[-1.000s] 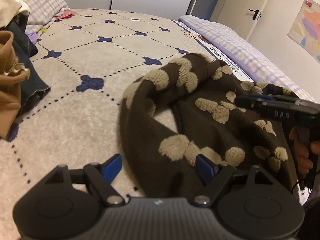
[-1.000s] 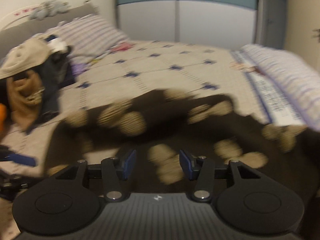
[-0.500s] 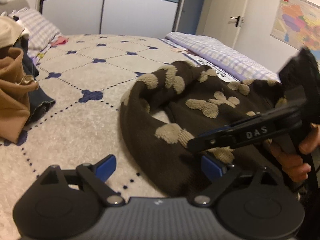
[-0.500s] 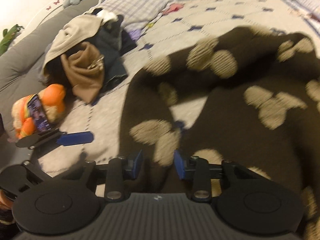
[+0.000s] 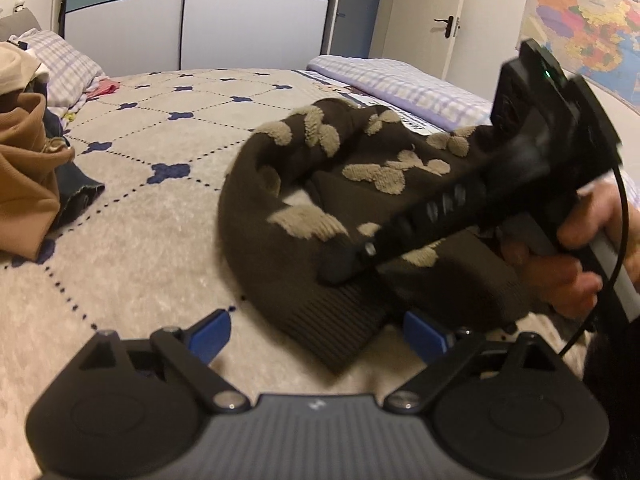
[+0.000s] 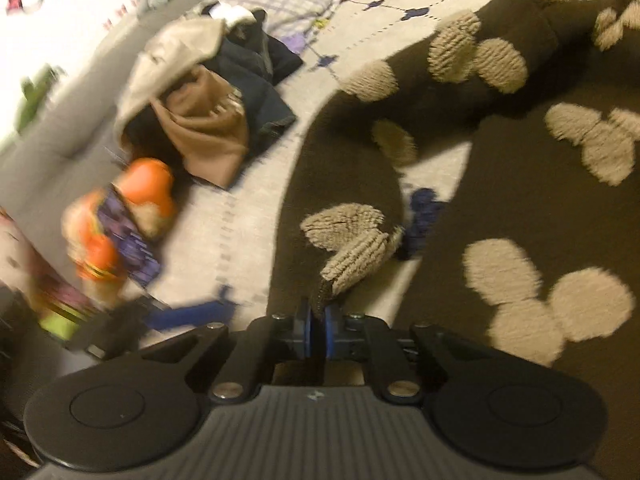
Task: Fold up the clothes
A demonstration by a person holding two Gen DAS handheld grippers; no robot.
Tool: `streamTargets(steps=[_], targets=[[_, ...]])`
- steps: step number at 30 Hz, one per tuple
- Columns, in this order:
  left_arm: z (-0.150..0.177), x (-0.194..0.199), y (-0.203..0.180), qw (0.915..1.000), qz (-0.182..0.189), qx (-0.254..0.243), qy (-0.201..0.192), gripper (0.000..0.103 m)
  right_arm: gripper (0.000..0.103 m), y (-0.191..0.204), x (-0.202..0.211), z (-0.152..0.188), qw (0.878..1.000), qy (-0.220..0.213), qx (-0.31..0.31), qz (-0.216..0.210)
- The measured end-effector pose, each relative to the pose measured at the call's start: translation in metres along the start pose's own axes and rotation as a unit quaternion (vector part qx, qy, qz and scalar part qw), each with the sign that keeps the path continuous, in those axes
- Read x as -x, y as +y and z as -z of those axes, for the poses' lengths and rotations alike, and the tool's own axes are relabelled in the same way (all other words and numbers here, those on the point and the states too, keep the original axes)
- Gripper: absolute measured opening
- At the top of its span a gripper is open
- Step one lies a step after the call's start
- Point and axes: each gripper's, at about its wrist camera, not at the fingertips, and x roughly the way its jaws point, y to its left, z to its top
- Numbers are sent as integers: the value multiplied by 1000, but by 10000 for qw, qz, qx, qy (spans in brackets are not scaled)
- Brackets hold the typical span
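A dark brown sweater (image 5: 288,216) with beige fuzzy patches lies crumpled on the bed. My left gripper (image 5: 316,334) is open wide just above the bed, its blue pads on either side of the sweater's ribbed hem (image 5: 344,328), not pressing it. My right gripper (image 6: 316,322) is shut on a fold of the brown sweater (image 6: 520,184), pinched between its blue pads. In the left wrist view the right gripper (image 5: 340,268) reaches in from the right, held by a hand (image 5: 576,256), its tip down on the sweater.
A pile of clothes (image 6: 208,100), tan, beige and dark denim, lies on the left of the cream quilted bedspread (image 5: 132,216). An orange plush toy (image 6: 120,216) sits near it. A checked pillow (image 5: 68,64) is at the head, a checked blanket (image 5: 400,88) along the right.
My right gripper has tipped down onto the sweater and shut on a fold of it. My left gripper opened wider and came to the ribbed hem.
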Motion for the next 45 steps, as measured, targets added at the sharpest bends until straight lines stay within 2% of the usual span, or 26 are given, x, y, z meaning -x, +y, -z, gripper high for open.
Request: streamTargets(steps=[3,7,9,10,12,14,15,16,18,21,26,30,32,34,36,38,40,42,45], targets=[[-1,6,0,9999,110,57,-26,95,7,4,6,-1,9989,-144,-169,-403],[-5,15,-1,9994,160,135,-277,94,7,11,11,-2,9955,-232,-273,-878],[-7,17,-2,9992,131,112,-357,92,7,16,13,-3,9941,-274,-215,-1025],[-7,17,-1,9992,118,123,-365,88,7,18,13,-4,9934,-295,-190,-1095],[-8,16,2,9991,96,194,-355,73,7,22,14,-5,9922,-328,-157,-1195],[-9,14,7,9990,55,326,-297,35,7,24,14,-7,9924,-370,-78,-1173],[-9,13,10,9988,25,408,-269,28,8,25,14,-8,9927,-386,-40,-1145],[-10,13,14,9984,-42,493,-271,14,8,25,14,-9,9929,-402,-3,-1117],[-12,15,19,9973,-278,593,-342,12,13,23,13,-12,9935,-383,-47,-1075],[-18,23,25,9936,-854,484,-561,11,16,16,15,-18,9936,-447,-130,-1033],[-27,32,55,9785,-1859,499,-746,11,16,0,29,-30,9947,-817,-169,-605],[-33,31,87,9630,-2477,800,-693,11,17,-20,43,-44,9912,-1280,-270,198],[-37,28,99,9570,-2699,841,-660,11,20,-33,50,-52,9853,-1478,-381,772],[-42,22,111,9532,-2835,869,-583,11,24,-47,56,-62,9759,-1661,-518,1319],[-48,16,118,9516,-2884,898,-571,11,33,-60,62,-73,9643,-1831,-524,1839],[-55,11,124,9503,-2896,957,-618,11,37,-74,69,-83,9558,-1922,-568,2150],[-60,9,129,9499,-2874,1033,-667,11,38,-89,77,-93,9536,-1938,-816,2156],[-63,8,131,9496,-2856,1107,-671,11,38,-102,85,-103,9532,-1996,-1091,1991],[-67,3,137,9497,-2814,1212,-644,11,39,-108,88,-122,9485,-2110,-1386,1914]])
